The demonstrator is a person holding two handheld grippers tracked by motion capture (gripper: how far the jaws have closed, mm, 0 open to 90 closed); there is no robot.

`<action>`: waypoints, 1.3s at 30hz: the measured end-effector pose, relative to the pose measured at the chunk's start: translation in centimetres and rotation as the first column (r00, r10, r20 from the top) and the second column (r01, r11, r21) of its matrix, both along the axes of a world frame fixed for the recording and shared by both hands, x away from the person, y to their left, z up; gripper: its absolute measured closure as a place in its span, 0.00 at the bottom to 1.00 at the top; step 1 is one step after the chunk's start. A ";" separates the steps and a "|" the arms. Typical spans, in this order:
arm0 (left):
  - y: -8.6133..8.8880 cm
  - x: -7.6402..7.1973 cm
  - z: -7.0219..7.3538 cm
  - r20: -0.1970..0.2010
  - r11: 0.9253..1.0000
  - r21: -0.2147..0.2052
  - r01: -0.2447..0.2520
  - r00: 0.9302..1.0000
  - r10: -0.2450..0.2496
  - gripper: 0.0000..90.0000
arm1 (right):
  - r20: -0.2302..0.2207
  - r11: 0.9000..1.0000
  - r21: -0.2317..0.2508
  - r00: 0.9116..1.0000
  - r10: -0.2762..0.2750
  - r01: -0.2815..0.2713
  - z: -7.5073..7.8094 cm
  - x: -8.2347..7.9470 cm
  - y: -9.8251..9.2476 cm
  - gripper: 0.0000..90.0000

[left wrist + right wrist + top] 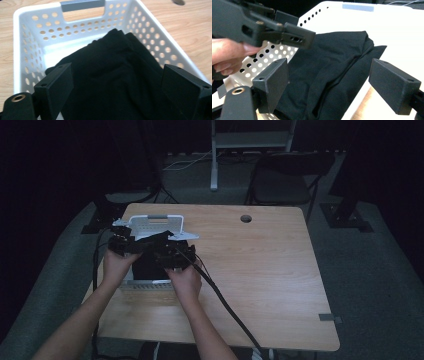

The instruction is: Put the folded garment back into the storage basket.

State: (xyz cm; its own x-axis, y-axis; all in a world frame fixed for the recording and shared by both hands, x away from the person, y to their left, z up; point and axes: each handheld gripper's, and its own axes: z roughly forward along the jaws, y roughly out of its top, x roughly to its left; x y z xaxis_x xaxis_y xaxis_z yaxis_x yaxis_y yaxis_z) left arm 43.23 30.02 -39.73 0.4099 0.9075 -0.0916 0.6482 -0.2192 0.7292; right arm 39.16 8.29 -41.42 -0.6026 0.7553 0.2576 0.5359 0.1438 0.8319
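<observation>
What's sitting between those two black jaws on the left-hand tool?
Black cloth fills the gap between the left gripper's open jaws, seen in the left gripper view. It lies heaped inside the white perforated basket, and the jaws are spread either side of it.

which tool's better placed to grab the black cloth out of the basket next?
Probably left: the left tool hangs open straight over the black cloth in the white basket. The right tool is open too, nearer its draped edge.
</observation>
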 end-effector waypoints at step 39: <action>-0.9 -9.2 0.0 0.141 0.992 -0.098 0.079 0.988 -0.065 0.13 | 0.021 0.999 0.036 0.999 -0.025 0.025 -0.6 -5.0 -11.7 0.18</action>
State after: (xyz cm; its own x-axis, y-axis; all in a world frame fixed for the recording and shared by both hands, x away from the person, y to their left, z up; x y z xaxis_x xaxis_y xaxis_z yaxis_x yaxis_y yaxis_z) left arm 34.00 29.17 -39.74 0.4890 0.8638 -0.1217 0.5258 -0.1805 0.8312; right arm 34.15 -3.39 -42.05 -0.5893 0.7608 0.2719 0.5209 0.1006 0.8477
